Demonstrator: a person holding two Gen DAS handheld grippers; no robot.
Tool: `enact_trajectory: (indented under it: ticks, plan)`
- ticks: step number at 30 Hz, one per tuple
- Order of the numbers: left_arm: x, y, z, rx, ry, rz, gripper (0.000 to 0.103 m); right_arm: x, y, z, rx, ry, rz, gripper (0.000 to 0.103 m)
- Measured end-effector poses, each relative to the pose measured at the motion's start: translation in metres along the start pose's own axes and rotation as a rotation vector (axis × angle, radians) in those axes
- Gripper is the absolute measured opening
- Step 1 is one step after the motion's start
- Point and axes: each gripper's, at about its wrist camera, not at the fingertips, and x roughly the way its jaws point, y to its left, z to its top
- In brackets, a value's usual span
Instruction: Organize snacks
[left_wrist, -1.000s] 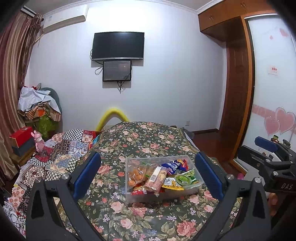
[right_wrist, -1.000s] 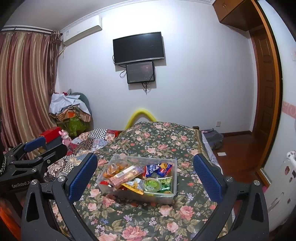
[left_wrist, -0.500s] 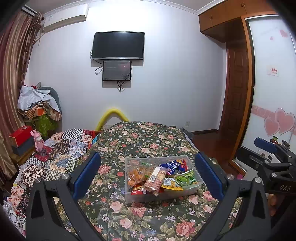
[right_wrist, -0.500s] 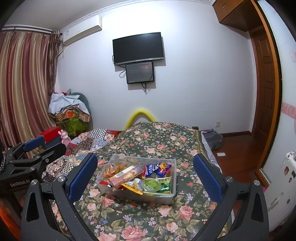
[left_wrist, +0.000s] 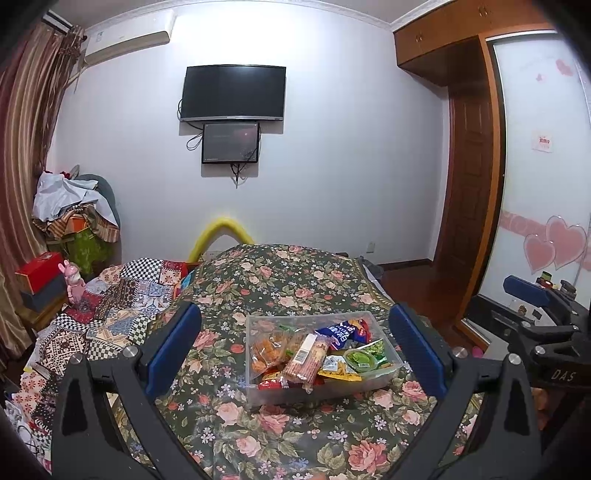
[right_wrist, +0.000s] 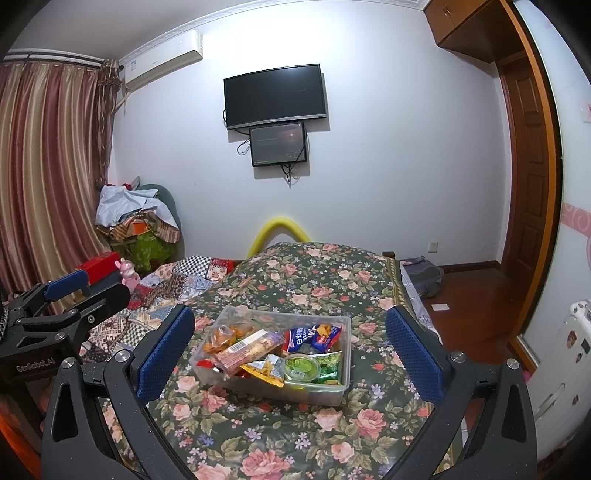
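A clear bin (left_wrist: 384, 373) sits on the flowered bed (left_wrist: 280, 280), packed with snacks (right_wrist: 273, 350): a long biscuit pack (right_wrist: 243, 349), a blue bag (left_wrist: 341, 332), a green cup (right_wrist: 301, 367). Both grippers hang above the near end of the bed, well short of the bin. The left gripper (left_wrist: 293, 349) is spread wide and empty; the right gripper (right_wrist: 290, 349) likewise gapes, holding nothing.

Right tongs (right_wrist: 290, 354) spread wide and empty above a clear bin (right_wrist: 334, 391) stuffed with snack packs (right_wrist: 247, 345), sitting on the floral bedspread (right_wrist: 295, 439), left tongs (right_wrist: 77, 295) off beside.
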Motion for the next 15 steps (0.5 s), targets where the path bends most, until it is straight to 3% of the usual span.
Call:
enact_trajectory:
  ticks: [15]
  plan:
    - [0.0024, -0.0009, -0.0012, 0.017, 0.013, -0.028, 0.103, 0.0003, 0.0004, -0.0014, -0.003, 0.003, -0.001, 0.103]
